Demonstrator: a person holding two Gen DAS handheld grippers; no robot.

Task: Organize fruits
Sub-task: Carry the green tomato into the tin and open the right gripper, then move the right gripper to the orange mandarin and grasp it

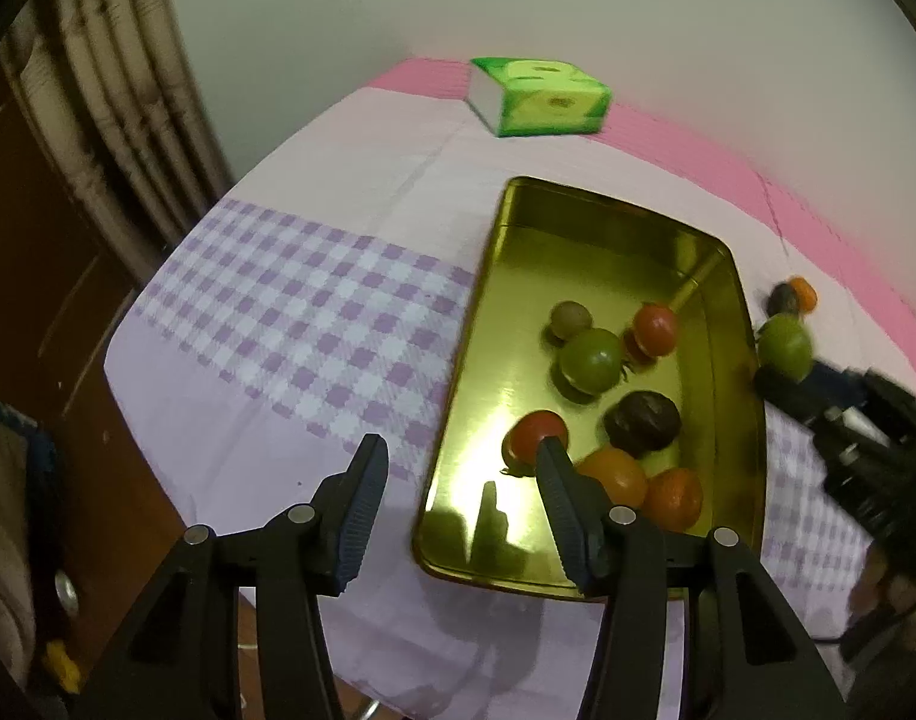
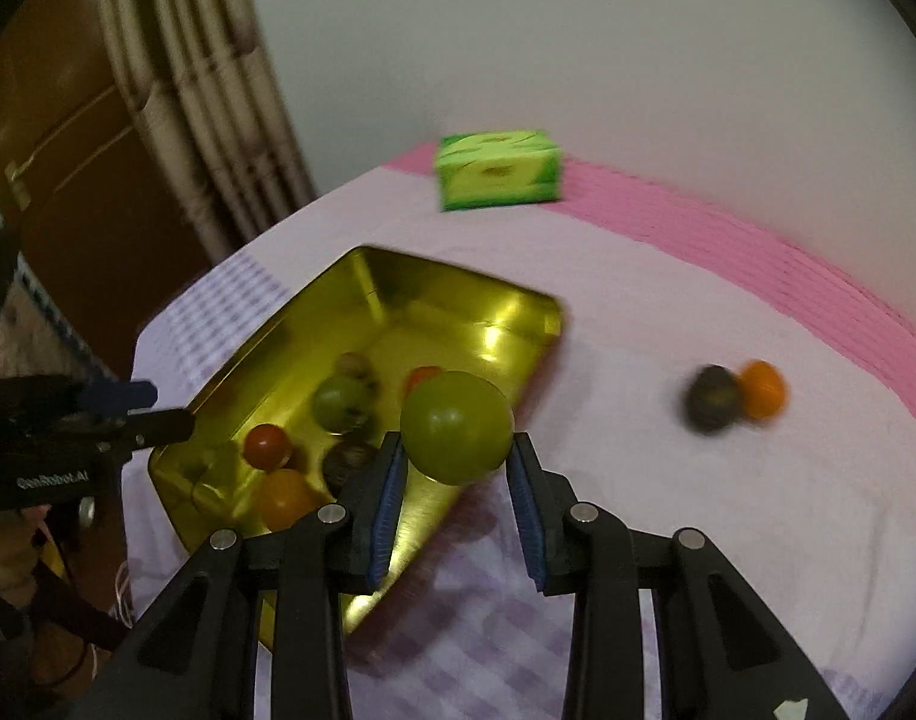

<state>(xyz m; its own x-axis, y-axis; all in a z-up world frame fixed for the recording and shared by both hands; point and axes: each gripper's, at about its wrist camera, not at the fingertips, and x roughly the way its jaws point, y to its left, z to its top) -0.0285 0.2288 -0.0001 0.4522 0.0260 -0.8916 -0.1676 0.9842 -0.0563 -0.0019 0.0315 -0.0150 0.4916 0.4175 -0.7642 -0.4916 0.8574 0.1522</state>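
Note:
A gold metal tray [image 1: 583,228] [image 2: 398,288] lies on the table and holds several small fruits: red [image 1: 655,327], green [image 1: 589,360], dark brown [image 1: 642,420], orange [image 1: 673,495]. My right gripper [image 2: 458,438] is shut on a green fruit [image 2: 456,426] and holds it above the tray's right rim; it also shows in the left wrist view [image 1: 784,345]. My left gripper [image 1: 460,450] is open and empty over the tray's near left corner. A dark fruit [image 2: 711,399] and an orange fruit [image 2: 762,389] lie on the cloth to the right of the tray.
A green tissue box [image 1: 541,96] [image 2: 496,171] stands at the far edge on a pink strip. The table has a lilac checked cloth [image 1: 290,324]. A curtain [image 1: 116,90] and a wooden door [image 2: 56,138] are at the left.

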